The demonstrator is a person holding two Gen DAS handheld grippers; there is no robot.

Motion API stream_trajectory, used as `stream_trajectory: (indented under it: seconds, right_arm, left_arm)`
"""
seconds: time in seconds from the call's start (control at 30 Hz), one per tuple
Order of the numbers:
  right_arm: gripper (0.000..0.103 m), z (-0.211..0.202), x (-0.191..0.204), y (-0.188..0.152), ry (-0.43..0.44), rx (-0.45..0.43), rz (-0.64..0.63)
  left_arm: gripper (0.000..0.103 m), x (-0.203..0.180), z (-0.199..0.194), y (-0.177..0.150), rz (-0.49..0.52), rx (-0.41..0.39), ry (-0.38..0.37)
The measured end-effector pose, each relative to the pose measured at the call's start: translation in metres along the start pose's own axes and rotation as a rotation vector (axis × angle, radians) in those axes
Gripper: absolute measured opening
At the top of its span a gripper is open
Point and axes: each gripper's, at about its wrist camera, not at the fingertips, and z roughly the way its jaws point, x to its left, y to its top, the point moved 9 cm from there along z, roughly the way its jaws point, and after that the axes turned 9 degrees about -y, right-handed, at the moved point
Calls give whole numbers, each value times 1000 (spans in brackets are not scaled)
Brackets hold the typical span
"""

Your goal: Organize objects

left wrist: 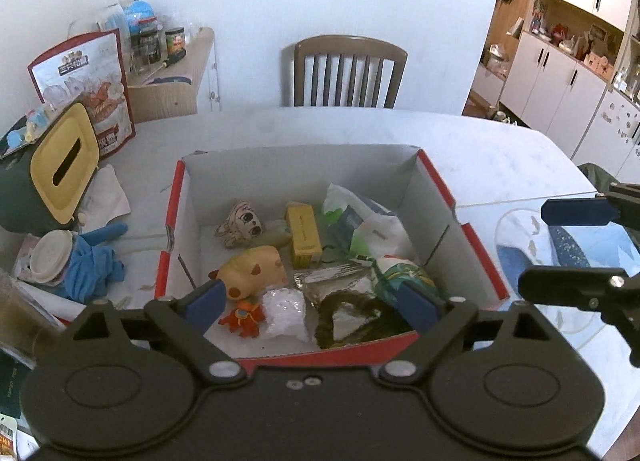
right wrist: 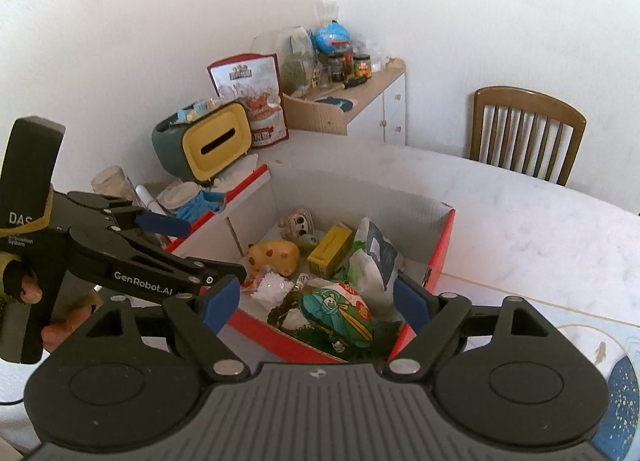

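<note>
Both grippers, left [left wrist: 310,303] and right [right wrist: 316,303], spread wide and empty over a box [left wrist: 436,181] already holding toys and packets, cloth [left wrist: 94,267] and cup [left wrist: 50,257] left outside on the table [left wrist: 500,149].

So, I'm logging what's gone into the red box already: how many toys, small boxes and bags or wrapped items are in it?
In the red box:
Toys: 3 (cat-face toy, yellow animal toy, orange flower toy)
Small boxes: 1 (yellow box)
Bags or wrapped items, as far as visible: 4
Total: 8
</note>
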Motion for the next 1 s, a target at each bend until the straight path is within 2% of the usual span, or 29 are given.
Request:
stream_trajectory:
  seconds: [0.27,0.47,0.6,0.73,1.0]
  right_arm:
    - [85,-16,-6,-6,-21,-33,1]
    - [88,-28,-12,-16,-46,-56,-3]
    - [99,-34,-16,-25,-64,-70,-5]
    - [103,-41,-21,-29,-69,-95,34]
    - [103,-52,-39,-39,-81,-127,128]
  left_arm:
    - [102,-13,-16,0,12,-69,10]
    - [103,-18,-20,-4,3,-75,30]
    - [103,-18,-22,-6,-15,-78,50]
    - [103,-21,-24,-7,-31,-86,61]
    - [103,-28,-32,-7,-67,-125,75]
